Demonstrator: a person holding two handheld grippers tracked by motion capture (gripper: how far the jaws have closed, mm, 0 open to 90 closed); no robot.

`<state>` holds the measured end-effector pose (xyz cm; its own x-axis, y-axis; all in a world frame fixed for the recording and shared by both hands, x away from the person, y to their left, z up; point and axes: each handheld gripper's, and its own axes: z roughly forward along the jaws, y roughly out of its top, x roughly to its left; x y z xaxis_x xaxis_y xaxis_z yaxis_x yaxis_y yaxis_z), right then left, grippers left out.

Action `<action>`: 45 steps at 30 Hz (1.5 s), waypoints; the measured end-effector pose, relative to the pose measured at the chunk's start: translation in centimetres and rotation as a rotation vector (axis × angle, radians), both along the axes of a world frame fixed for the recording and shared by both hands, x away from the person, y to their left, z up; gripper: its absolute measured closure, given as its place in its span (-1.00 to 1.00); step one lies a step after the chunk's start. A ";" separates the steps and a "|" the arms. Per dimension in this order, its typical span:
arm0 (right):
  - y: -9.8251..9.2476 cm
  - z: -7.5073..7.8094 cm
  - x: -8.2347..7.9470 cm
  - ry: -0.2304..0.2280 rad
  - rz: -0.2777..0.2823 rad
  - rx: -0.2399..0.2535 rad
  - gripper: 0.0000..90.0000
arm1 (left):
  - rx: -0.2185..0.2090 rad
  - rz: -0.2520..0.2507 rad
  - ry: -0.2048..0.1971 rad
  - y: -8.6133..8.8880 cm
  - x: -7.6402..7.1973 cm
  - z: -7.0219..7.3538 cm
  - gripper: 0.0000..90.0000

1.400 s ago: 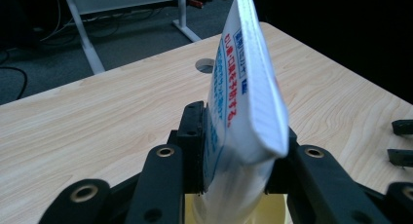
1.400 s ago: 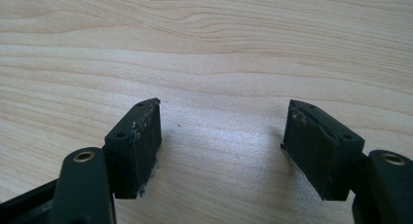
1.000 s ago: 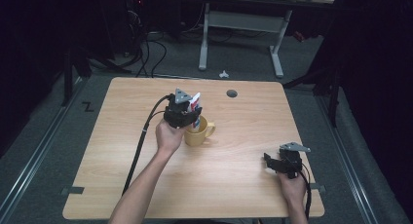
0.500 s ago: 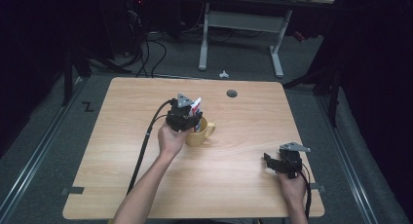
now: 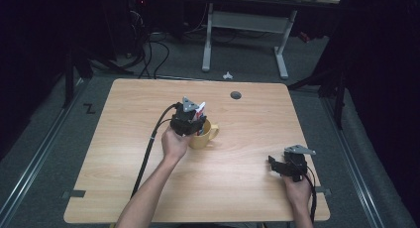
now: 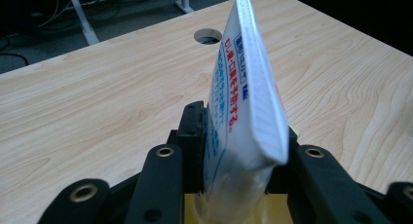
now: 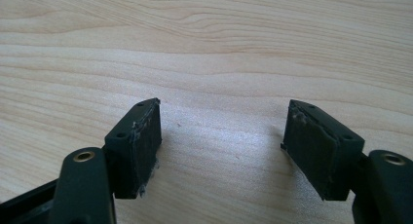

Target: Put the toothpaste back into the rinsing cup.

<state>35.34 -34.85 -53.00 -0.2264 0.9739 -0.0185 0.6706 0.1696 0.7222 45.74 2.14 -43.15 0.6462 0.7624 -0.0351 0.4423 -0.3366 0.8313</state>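
My left tongs grip the tube over the mug at centre frame; I lower it straight, while my right tongs rest open on the surface.

The tube is white with blue and red print, the mug is yellow, the tools are black, and the desk is pale wood grain.

1. The mug stands near the middle of the worktop, with the tube rising from it.
2. The left gripper and its cable block the mug's left side.
3. Bare wood lies between the mug and the right gripper.
4. A hole sits near the far edge.
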 end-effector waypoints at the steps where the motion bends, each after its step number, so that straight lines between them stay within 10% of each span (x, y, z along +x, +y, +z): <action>1: 0.0 0.0 0.0 0.000 0.000 0.000 -0.33 | 0.000 0.000 0.000 0.0 0.0 0.0 0.51; 45: 0.0 0.0 0.0 0.000 0.000 -0.001 -0.33 | 0.019 0.012 0.009 0.2 0.0 -1.3 0.43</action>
<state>35.33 -34.84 -53.00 -0.2260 0.9739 -0.0193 0.6710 0.1700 0.7217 45.71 2.29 -44.47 0.6370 0.7704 -0.0261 0.4534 -0.3471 0.8210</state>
